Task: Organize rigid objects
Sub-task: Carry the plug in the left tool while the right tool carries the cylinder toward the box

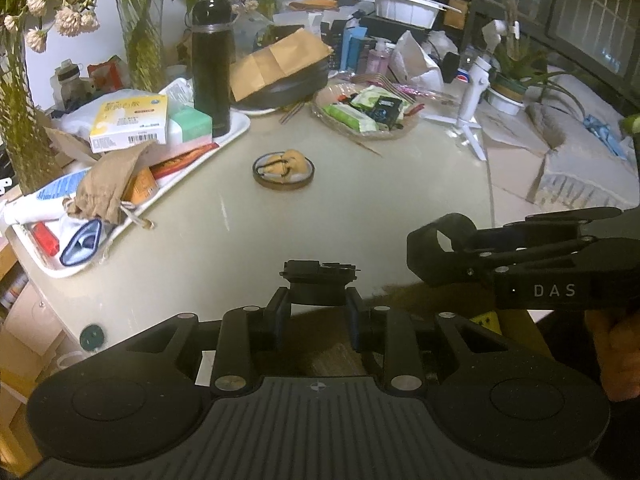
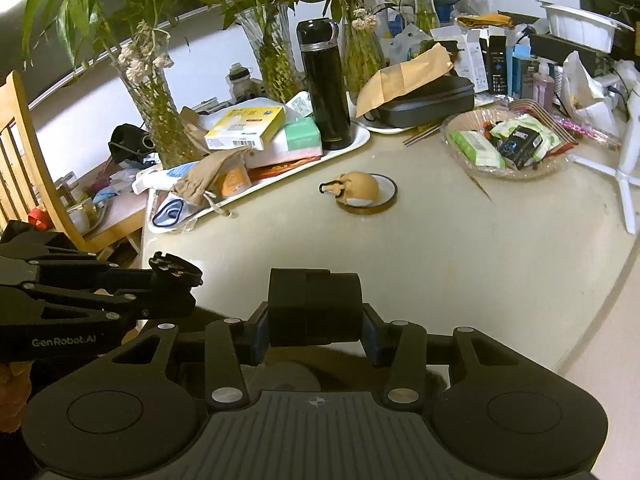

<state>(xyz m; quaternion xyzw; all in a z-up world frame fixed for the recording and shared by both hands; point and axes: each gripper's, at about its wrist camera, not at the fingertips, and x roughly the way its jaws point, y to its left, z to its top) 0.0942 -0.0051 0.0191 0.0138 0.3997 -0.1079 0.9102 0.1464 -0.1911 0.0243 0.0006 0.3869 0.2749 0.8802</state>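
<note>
In the left wrist view my left gripper [image 1: 318,310] is shut on a small black flat-topped part [image 1: 318,278], held above the near edge of the beige table [image 1: 360,216]. My right gripper [image 1: 426,250] reaches in from the right, closed around a black round piece [image 1: 450,236]. In the right wrist view my right gripper [image 2: 316,322] clamps that black cylindrical block [image 2: 314,298] between both fingers. The left gripper [image 2: 176,274] shows at the left edge with its small black part [image 2: 174,264]. A tan lump on a round dark-rimmed saucer [image 2: 366,194] sits mid-table.
A white tray [image 1: 240,128] on the left holds boxes, a cloth pouch and a tall black flask [image 1: 212,64]. A glass bowl of packets [image 1: 364,112], a white tripod stand [image 1: 472,100] and glass vases with plants [image 2: 154,96] crowd the back. A wooden chair [image 2: 24,152] stands at the left.
</note>
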